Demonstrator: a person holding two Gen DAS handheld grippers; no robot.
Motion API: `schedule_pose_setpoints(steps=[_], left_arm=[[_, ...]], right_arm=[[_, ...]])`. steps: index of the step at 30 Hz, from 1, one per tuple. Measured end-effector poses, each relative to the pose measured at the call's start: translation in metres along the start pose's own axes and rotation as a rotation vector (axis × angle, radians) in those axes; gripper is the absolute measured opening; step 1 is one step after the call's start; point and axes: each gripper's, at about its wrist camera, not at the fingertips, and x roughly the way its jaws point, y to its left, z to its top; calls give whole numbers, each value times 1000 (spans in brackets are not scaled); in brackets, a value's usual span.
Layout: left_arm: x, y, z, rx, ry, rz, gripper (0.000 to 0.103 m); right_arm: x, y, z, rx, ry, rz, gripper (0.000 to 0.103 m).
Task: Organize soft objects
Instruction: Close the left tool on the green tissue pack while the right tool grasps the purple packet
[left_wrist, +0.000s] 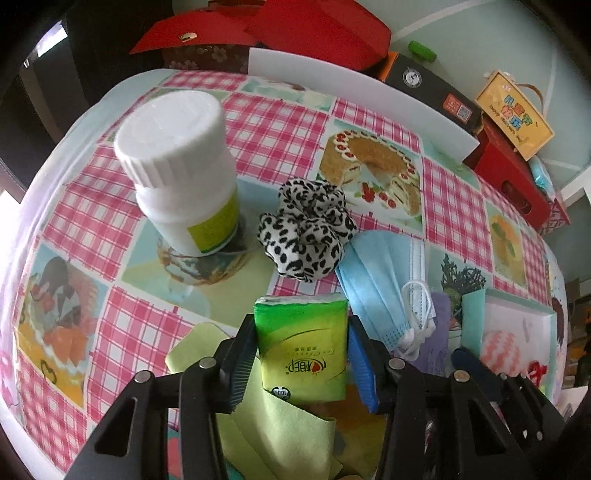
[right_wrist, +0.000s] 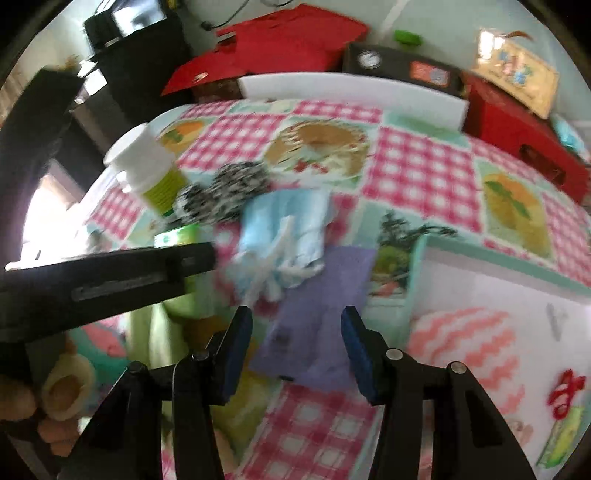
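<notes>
Left wrist: left gripper (left_wrist: 301, 354) fingers clamp tissue pack (left_wrist: 302, 347); right gripper (right_wrist: 295, 350) fingers apart; checkered tablecloth (left_wrist: 273, 125)

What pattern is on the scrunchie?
Black-and-white leopard spots on the scrunchie, clearest in the left wrist view.

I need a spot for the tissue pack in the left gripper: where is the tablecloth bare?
Bare tablecloth lies beyond the leopard scrunchie, up to the white board, and left of the white bottle. Crowded: scrunchie, blue face masks, purple cloth and green cloth cluster around the left gripper holding the tissue pack.
</notes>
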Motion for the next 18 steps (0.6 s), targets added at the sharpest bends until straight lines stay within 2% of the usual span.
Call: schedule_pose_setpoints(steps=[5, 10, 18], left_arm=[[-1, 2, 0, -7, -1, 0, 51], [-2, 3, -1, -15, -1, -3, 51], [-1, 1, -2, -12, 0, 1, 51]], right_arm=[[10, -1, 0, 24, 16, -17, 52], [17, 6, -1, -11, 26, -60, 60], [27, 19, -4, -96, 27, -145, 65]])
